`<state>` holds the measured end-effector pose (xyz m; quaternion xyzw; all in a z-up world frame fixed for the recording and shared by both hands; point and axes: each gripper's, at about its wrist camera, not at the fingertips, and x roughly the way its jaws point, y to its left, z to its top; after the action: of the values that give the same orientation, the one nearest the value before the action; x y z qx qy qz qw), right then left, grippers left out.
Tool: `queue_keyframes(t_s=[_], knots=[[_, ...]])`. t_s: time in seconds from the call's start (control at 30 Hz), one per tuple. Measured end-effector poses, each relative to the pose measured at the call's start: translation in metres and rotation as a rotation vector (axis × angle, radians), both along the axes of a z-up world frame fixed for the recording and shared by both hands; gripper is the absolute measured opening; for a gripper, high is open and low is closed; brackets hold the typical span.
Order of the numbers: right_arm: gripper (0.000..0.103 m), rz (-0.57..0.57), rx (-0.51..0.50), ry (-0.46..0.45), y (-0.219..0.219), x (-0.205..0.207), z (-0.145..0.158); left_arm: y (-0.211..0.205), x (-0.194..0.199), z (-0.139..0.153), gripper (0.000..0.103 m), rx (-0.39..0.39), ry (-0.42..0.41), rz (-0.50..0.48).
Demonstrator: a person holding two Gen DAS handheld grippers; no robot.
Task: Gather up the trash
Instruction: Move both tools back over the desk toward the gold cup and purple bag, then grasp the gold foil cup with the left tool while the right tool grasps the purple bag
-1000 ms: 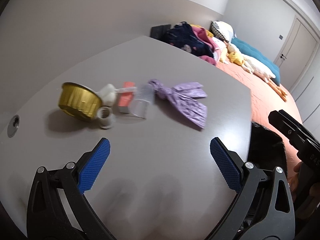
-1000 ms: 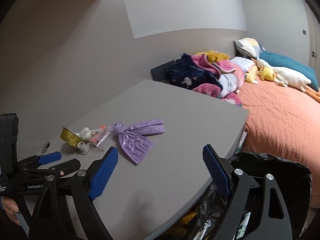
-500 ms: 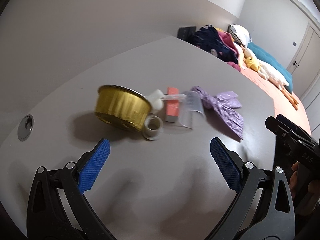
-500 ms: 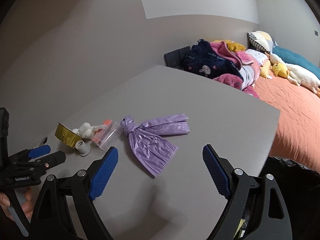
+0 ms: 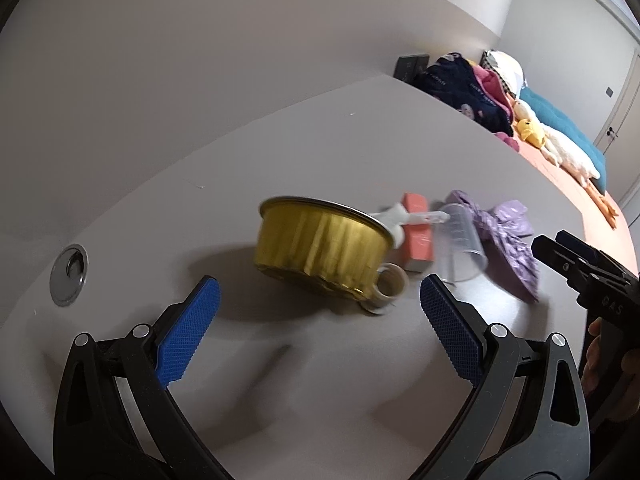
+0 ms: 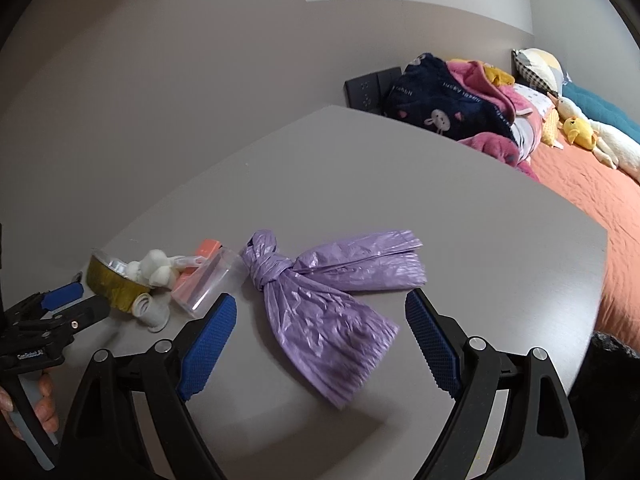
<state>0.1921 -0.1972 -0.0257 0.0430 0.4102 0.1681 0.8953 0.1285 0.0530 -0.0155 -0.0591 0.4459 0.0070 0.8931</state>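
Observation:
Trash lies on the grey table (image 5: 304, 144). A gold foil cup (image 5: 320, 246) sits just ahead of my open, empty left gripper (image 5: 316, 330). Beside it are a small white roll (image 5: 387, 288), white cotton bits (image 6: 154, 268), an orange-pink box (image 5: 417, 236), a clear plastic cup (image 5: 462, 248) on its side and a knotted purple bag (image 5: 504, 236). My open, empty right gripper (image 6: 320, 344) hovers over the purple bag (image 6: 328, 300), its fingers either side of it. The foil cup (image 6: 112, 278) lies to its left.
A round metal grommet (image 5: 69, 274) sits in the table at the left. Beyond the table's far edge are a bed with an orange cover (image 6: 592, 184), piled clothes (image 6: 448, 104) and plush toys (image 5: 556, 148). A black bin bag (image 6: 612, 364) shows at the table's right edge.
Both grippers have moved forward toward the trash: the left has closed in on the foil cup, the right on the purple bag. Both stay open.

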Motion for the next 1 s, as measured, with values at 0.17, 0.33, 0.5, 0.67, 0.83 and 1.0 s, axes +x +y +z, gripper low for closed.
queue_keyframes(t_s=[0.17,0.33,0.5,0.67,0.83,1.0], knots=[[0.087,-0.008,-0.034,0.046,0.01,0.015,-0.014,0.009,0.009,-0.007,0.097,-0.022,0.012,-0.003],[0.078,0.004,-0.084,0.072,0.018,0.021,-0.027,0.013,0.019,-0.014,0.097,-0.023,0.024,-0.004],[0.026,0.009,-0.13,0.041,0.024,0.018,-0.027,0.014,0.024,-0.018,0.097,-0.019,0.018,-0.021],[0.008,0.021,-0.095,0.043,0.02,0.017,-0.027,0.011,0.024,-0.019,0.082,0.006,-0.005,-0.037],[0.007,0.022,-0.064,0.037,0.015,0.015,-0.024,0.015,0.023,-0.017,0.072,0.006,-0.017,-0.021],[0.007,0.019,-0.041,0.028,0.009,0.008,-0.016,0.016,0.014,-0.004,0.072,0.006,-0.056,-0.007]])
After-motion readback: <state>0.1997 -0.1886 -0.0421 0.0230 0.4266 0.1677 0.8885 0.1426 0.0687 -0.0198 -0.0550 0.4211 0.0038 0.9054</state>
